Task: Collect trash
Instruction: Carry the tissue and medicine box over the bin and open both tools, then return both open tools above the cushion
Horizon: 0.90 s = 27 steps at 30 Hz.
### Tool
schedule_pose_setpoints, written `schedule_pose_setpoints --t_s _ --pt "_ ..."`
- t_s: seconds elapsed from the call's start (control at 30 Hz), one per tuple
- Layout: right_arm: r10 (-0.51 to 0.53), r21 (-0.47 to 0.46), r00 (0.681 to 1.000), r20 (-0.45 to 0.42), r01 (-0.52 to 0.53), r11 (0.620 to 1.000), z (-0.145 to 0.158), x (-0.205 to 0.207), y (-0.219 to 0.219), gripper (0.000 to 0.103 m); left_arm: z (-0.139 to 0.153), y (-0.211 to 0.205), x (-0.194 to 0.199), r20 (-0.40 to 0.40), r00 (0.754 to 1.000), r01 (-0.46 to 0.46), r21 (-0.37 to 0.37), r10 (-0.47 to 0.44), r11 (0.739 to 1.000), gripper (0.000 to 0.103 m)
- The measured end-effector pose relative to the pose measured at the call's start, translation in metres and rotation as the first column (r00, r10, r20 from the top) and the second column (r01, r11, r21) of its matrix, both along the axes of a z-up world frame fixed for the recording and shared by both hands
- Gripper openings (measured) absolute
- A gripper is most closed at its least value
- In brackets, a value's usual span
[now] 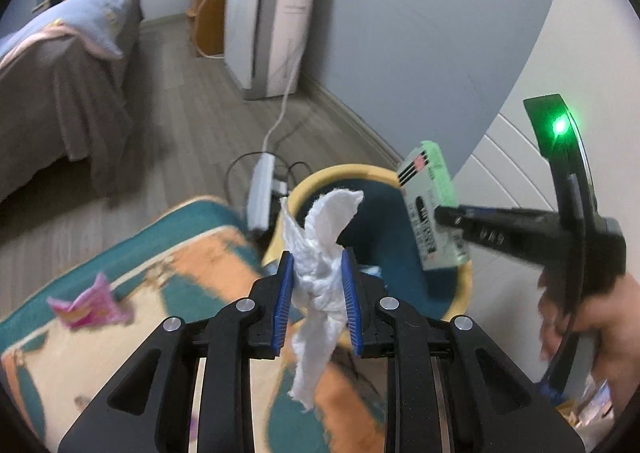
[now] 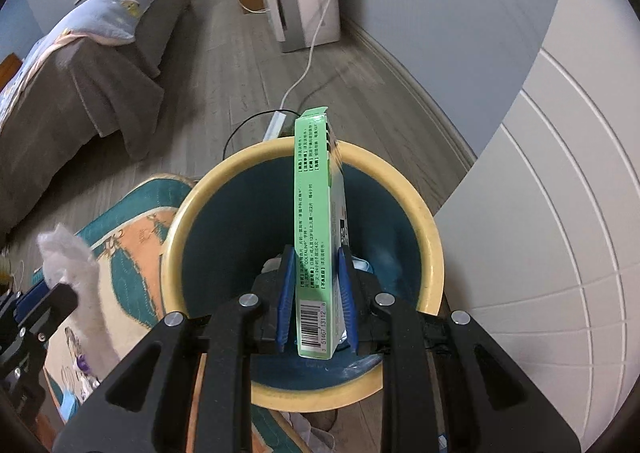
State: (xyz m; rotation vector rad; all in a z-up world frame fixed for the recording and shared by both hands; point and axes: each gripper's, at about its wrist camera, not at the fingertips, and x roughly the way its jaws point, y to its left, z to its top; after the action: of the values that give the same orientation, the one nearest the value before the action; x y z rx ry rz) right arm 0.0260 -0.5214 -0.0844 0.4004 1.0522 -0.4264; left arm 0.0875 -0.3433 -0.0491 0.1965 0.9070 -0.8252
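Bedroom floor: grey planks, a patterned rug on the near left, a bed far left, and a yellow-rimmed bin against the white door. Your right gripper is clamped on a green box, held on end over the bin's mouth, probably so it falls straight in. Your left gripper pinches a white tissue at the bin's near rim, ready to follow. A pink wrapper lies on the rug, uncollected.

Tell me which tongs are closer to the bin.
Right. The right tongs, holding the green box, hang over the bin; the left tongs, holding a tissue, sit beside its rim.
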Motion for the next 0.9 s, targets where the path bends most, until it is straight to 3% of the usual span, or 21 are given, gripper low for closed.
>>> schedule_pose_setpoints --t_s 0.2,0.3,0.33,0.37,0.43,0.47,0.67,0.73,0.9 --pt "-0.022 0.014 1.0 0.0 0.022 1.0 -0.003 0.001 -0.004 0.022 0.009 -0.035 0.001 0.029 0.999 0.019 -0.01 -0.018 1.0 0.03" --pt "-0.007 0.013 1.0 -0.007 0.007 1.0 -0.004 0.002 -0.002 0.025 0.011 -0.037 -0.001 0.035 0.999 0.018 -0.011 -0.018 1.0 0.043" --pt "-0.007 0.008 1.0 -0.01 0.007 1.0 -0.003 0.003 -0.001 0.035 0.012 -0.036 -0.002 0.041 0.999 0.013 -0.009 -0.013 1.0 0.054" --pt "-0.013 0.004 1.0 -0.009 0.013 1.0 -0.002 0.002 -0.001 0.04 0.012 -0.031 -0.003 0.054 0.999 0.002 -0.009 -0.001 1.0 0.058" --pt "-0.02 0.008 1.0 -0.003 0.02 1.0 0.0 0.002 0.0 0.049 0.014 -0.025 0.0 0.059 0.998 -0.011 -0.008 0.012 1.0 0.06" --pt "-0.018 0.011 1.0 -0.002 0.018 1.0 0.001 0.002 0.002 0.051 0.015 -0.018 0.001 0.06 0.998 -0.025 -0.009 0.026 1.0 0.065" --pt "0.049 -0.037 0.999 -0.012 -0.05 0.998 0.01 0.012 0.026 0.084 0.029 0.024 0.001 0.103 0.99 -0.092 -0.013 0.093 0.996 0.091" --pt "0.076 -0.049 0.997 0.0 -0.076 0.996 0.018 0.016 0.038 0.094 0.035 0.04 0.001 0.126 0.985 -0.12 -0.003 0.119 0.993 0.093" --pt "0.147 -0.099 0.989 0.02 -0.144 0.985 0.037 0.027 0.068 0.097 0.051 0.092 0.005 0.17 0.965 -0.206 0.015 0.201 0.978 0.095"
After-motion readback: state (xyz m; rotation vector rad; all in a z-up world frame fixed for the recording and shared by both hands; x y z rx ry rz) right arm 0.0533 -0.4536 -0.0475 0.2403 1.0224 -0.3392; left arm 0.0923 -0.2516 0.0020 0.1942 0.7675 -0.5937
